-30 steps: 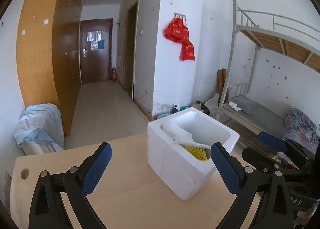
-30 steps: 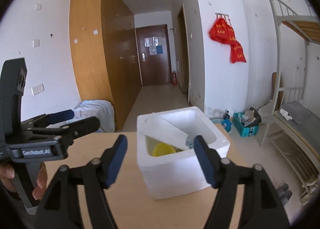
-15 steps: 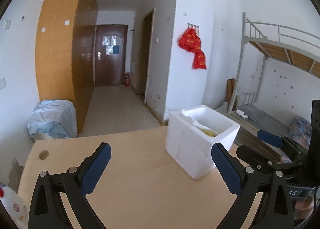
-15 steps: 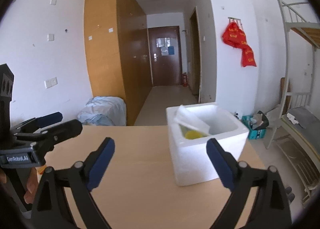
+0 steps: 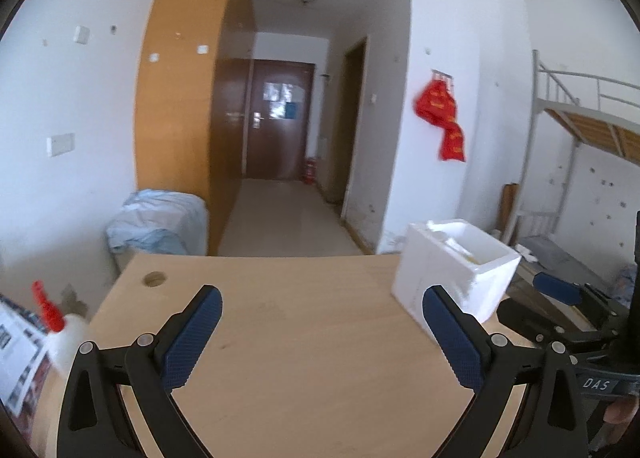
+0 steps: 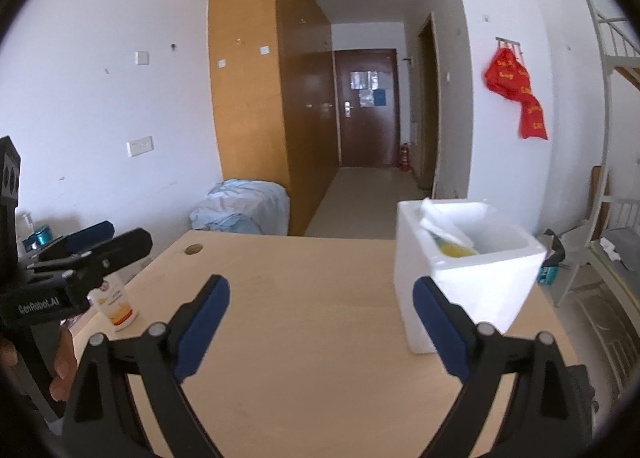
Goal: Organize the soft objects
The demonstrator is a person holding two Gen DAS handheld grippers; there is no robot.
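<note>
Wooden desk point(image 6: 320, 338) fills the lower half of both wrist views, with a round cable hole point(image 6: 193, 248) near its far-left corner. Against the earlier frames, both views have swung left: the white foam box point(image 6: 464, 290), then near centre, now sits at the desk's right side, and the left edge of the desk has come into sight. Box is open-topped; a white foam slab leans inside it over a yellow soft object point(image 6: 456, 250), only partly visible. Right gripper point(image 6: 320, 322): jaws spread wide above bare desktop, nothing between them; they have just been opening, wider than a second ago. Left gripper point(image 5: 320, 332): jaws likewise spread wide, nothing between the blue pads, spread unchanged from the earlier frames. A white bottle with orange label point(image 6: 114, 304) stands at the desk's left edge, newly in view; its print is too small to read. Red-capped white bottle point(image 5: 60, 330) in the left wrist view, blurred. Writing: "GenRobot.AI" on the left gripper's body in the right view; "DAS" on the right gripper's body in the left view. Red hangings point(image 6: 516, 93) on the wall carry yellow characters, unreadable.
</note>
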